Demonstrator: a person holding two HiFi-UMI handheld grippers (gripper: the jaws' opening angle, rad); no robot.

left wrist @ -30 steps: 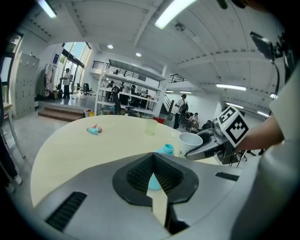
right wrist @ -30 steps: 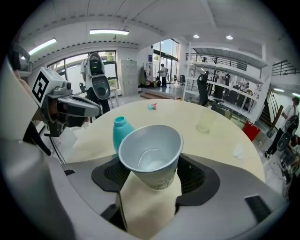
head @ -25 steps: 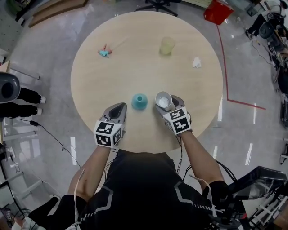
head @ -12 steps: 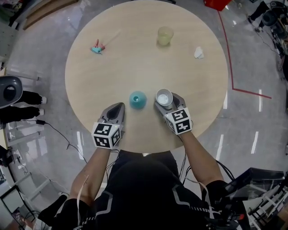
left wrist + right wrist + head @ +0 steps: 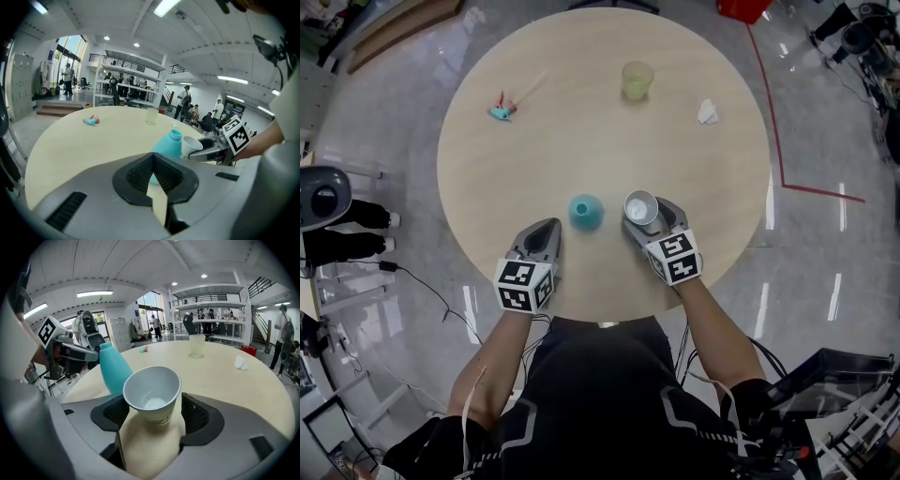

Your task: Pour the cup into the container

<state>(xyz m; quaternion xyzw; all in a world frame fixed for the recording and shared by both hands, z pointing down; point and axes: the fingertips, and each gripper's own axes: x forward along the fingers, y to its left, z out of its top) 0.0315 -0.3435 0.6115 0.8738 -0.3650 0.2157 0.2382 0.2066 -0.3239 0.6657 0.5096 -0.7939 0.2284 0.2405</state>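
Note:
A white paper cup (image 5: 640, 207) with a little pale stuff at its bottom (image 5: 153, 392) stands upright between the jaws of my right gripper (image 5: 644, 215), which is shut on it near the table's front edge. Just left of the cup is the teal narrow-necked container (image 5: 586, 211), upright on the round wooden table (image 5: 581, 131). In the right gripper view the container (image 5: 114, 369) rises behind the cup's left side. My left gripper (image 5: 549, 228) rests left of the container, shut with nothing in it; its own view shows the container (image 5: 169, 145) and the cup (image 5: 191, 145) ahead.
At the table's far side stands a yellowish translucent cup (image 5: 637, 80), with a crumpled white scrap (image 5: 707, 112) to its right. A small teal and pink object (image 5: 501, 111) lies at the far left. People stand in the hall behind.
Only the head view has shifted a little. Both grippers, the cup and the container keep their places.

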